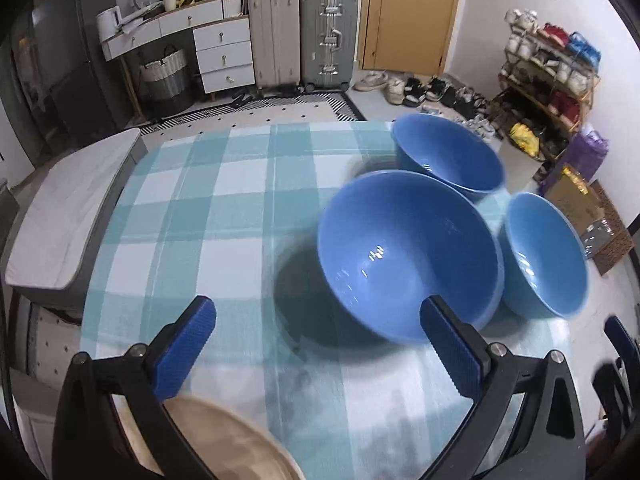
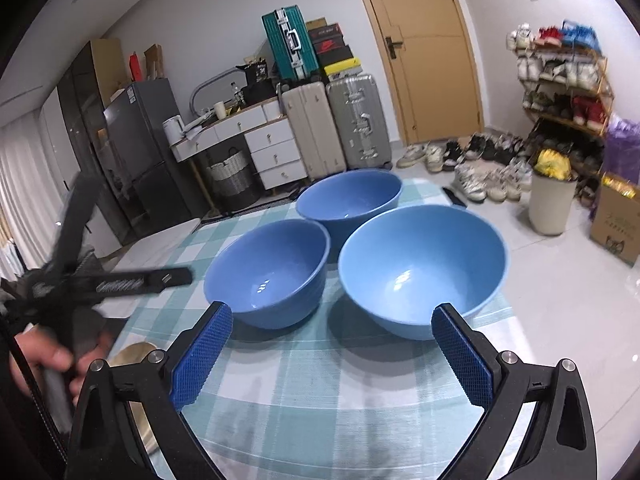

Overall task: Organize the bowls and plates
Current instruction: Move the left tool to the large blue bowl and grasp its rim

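Three blue bowls (image 2: 420, 268) sit clustered, nearly touching, on the checked table (image 2: 320, 400) beyond both wide-apart, empty tools, left tool (image 1: 316, 344) and right tool (image 2: 332, 352), so lifting one carelessly could knock its neighbours.

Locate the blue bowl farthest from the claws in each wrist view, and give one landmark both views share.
Left wrist: the far blue bowl sits upper right of centre, behind the middle bowl, near the checked tablecloth's far edge.
Right wrist: the same bowl sits just above centre, behind the other two bowls, below the suitcases.
Shared landmark: the silver suitcase beside the tan door.
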The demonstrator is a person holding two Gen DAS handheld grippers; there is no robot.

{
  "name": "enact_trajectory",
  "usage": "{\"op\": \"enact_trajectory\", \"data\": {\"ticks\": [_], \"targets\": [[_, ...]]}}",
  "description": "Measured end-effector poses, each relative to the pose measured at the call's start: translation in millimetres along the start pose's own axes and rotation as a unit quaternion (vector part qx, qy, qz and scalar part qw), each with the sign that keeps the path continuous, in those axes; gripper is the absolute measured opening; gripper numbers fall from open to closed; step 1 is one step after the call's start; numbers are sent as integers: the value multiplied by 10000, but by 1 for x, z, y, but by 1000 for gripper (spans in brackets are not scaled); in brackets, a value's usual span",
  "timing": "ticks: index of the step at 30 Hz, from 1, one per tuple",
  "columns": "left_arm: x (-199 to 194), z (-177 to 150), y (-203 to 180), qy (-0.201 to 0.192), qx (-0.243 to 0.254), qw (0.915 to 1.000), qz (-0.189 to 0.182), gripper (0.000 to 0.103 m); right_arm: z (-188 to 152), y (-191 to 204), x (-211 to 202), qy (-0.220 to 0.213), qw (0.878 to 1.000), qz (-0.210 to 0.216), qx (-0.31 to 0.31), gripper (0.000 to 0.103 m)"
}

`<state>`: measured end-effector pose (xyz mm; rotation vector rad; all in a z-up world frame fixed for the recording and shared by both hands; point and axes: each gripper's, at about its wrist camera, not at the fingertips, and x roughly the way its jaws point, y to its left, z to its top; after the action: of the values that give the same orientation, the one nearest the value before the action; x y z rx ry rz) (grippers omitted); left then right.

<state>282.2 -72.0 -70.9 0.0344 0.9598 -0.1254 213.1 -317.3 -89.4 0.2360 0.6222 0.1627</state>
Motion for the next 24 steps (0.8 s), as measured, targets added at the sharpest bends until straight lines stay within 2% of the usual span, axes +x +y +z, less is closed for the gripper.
{"op": "enact_trajectory", "data": {"ticks": [5, 11, 16, 17, 19, 20, 24], "targets": [[27, 21, 1, 289, 51, 9991, -291, 103, 10, 9, 10, -8, 9999, 118, -108, 101], [57, 31, 0, 694, 123, 9970, -305, 102, 19, 19, 24, 63, 9995, 190, -256, 101], [69, 35, 0, 885, 193, 9949, -454, 93, 21, 21, 37, 155, 9994, 238, -217, 101], [71, 35, 0, 931, 197, 9943, -485, 89, 21, 21, 39, 185, 9993, 254, -183, 101], [75, 35, 2, 1027, 168, 9931, -538, 71, 20, 20, 42, 230, 9993, 255, -163, 101], [78, 35, 2, 1099, 170, 9920, -592, 53, 20, 20, 43, 245, 9992, 255, -168, 101], [86, 33, 1, 1329, 244, 9885, -676, 34, 18, 19, 45, 282, 9990, 262, -216, 101]]}}
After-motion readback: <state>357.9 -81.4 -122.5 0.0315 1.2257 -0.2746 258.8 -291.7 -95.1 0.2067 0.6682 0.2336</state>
